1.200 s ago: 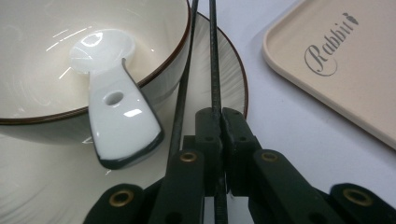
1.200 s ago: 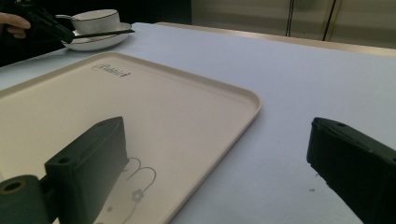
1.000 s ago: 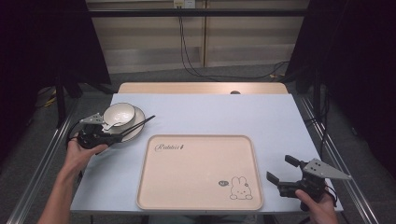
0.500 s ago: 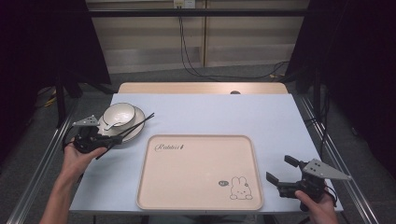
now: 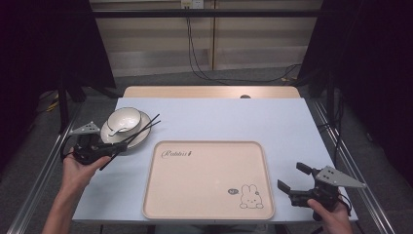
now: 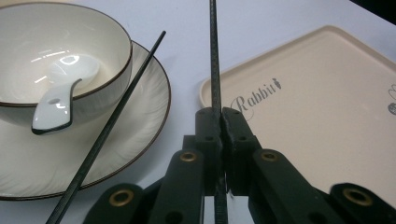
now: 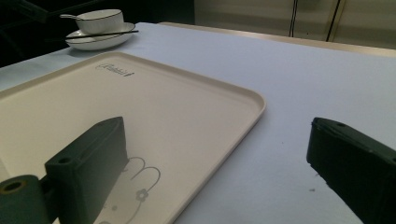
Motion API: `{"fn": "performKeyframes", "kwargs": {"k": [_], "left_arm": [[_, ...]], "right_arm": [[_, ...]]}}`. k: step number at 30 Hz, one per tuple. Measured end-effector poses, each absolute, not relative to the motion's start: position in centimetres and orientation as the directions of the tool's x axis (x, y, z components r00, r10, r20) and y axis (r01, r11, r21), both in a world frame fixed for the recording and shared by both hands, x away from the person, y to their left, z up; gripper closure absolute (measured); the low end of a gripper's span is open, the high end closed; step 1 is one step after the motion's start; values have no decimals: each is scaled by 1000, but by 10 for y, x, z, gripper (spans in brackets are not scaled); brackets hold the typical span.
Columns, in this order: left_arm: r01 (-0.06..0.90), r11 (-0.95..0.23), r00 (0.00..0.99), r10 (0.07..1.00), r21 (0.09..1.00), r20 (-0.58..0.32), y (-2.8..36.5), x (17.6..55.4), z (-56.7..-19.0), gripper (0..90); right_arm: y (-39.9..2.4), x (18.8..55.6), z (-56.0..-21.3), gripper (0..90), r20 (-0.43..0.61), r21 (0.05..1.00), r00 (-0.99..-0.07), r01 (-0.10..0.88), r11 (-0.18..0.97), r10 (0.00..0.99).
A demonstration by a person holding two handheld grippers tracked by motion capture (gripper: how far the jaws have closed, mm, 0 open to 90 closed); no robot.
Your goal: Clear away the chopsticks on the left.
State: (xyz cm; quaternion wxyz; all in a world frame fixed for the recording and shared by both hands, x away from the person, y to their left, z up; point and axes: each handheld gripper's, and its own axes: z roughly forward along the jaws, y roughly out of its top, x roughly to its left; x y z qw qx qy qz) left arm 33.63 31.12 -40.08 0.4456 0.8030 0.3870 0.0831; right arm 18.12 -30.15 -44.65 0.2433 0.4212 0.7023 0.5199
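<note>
My left gripper [image 5: 108, 149] is at the table's left, just in front of a white plate [image 5: 139, 138]. In the left gripper view its jaws [image 6: 221, 116] are pressed together on a black chopstick [image 6: 214, 65] that runs straight ahead between them. A second chopstick [image 6: 116, 112] lies slanted across the plate [image 6: 140, 140]. On the plate stands a dark-rimmed white bowl [image 5: 124, 119] with a white spoon [image 6: 58, 102] in it. My right gripper [image 5: 291, 176] stands open just off the right edge of the beige tray [image 5: 209, 180], nothing between its jaws [image 7: 215, 149].
The beige tray [image 7: 140, 102] with a rabbit drawing and "Rabbit" lettering lies at the front middle of the pale blue table [image 5: 243, 122]. A wooden strip [image 5: 209, 91] borders the far edge. Metal rails run along both sides.
My left gripper has shifted slightly toward the person with the chopstick in it, and the two chopsticks now show apart. The right gripper has stayed put.
</note>
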Motion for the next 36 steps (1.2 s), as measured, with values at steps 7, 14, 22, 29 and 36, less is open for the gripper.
{"fn": "performKeyframes", "kwargs": {"k": [7,14,22,29,36], "left_arm": [[574,-239,634,734,783,-241,304,316,-400,862],[600,-206,604,750,773,-269,286,293,-405,861],[641,-151,559,764,752,-324,268,272,-405,862],[656,-120,532,774,745,-344,250,262,-406,860],[680,-126,504,796,723,-335,232,263,-417,860]], "right_arm": [[-301,181,-446,50,97,934,-531,340,107,841],[-301,181,-446,50,100,934,-533,341,106,840],[-300,181,-446,50,97,934,-531,340,107,842],[-300,181,-447,50,93,934,-533,340,112,841],[-300,181,-447,50,98,933,-535,343,110,839]]}}
